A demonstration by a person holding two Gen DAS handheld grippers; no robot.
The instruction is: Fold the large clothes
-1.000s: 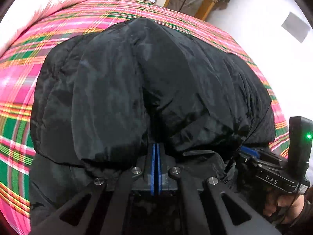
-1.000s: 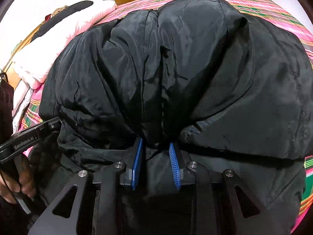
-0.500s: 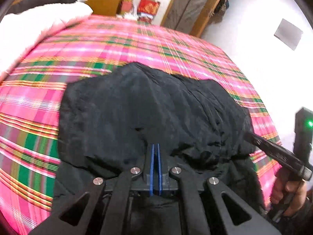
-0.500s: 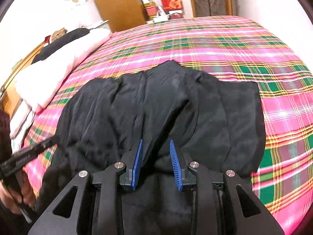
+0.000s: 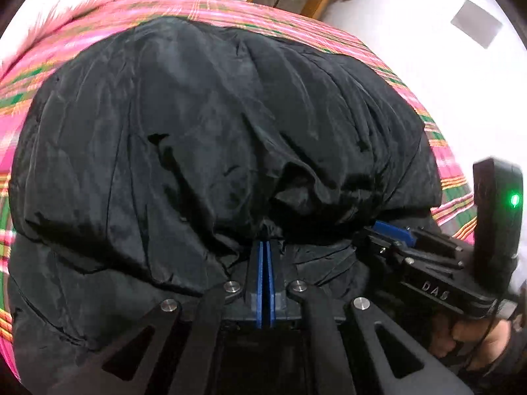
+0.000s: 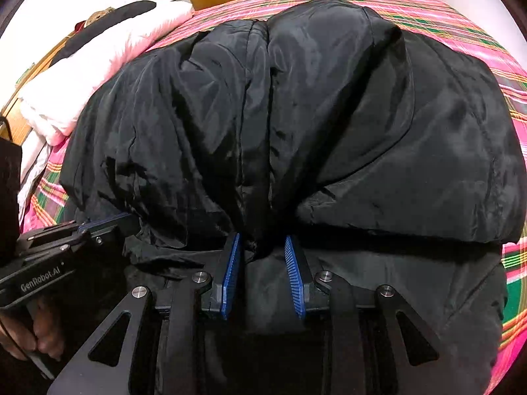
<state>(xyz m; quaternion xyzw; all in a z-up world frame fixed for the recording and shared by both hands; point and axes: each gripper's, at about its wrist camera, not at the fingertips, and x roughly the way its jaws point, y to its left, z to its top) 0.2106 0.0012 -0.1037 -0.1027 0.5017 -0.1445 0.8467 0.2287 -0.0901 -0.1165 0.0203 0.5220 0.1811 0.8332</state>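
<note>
The bulging black jacket [image 5: 214, 131] is filling the space ahead of both grippers, blocking passage forward. Bare pink plaid bedspread [image 6: 461, 16] is lying open beyond it and to its right. A white quilt [image 6: 98, 65] is crowding the bed's left edge, and the two grippers are standing close beside each other

Left gripper [image 5: 265, 247]: black two-finger frame with blue ribbed pads, pitched steeply downward; pads pressed almost together, a thin pinch of black padded jacket [image 5: 214, 138] fabric at their tips.
Right gripper [image 6: 262, 247]: same black frame and blue pads, also pitched steeply down; pads stand partly apart, clamping a thick gathered fold of jacket between them.
Left hand [image 6: 31, 332]: bare fingers curled round the grip, behind its fingers.
Right hand [image 5: 471, 335]: wrapped round its handle likewise.
</note>
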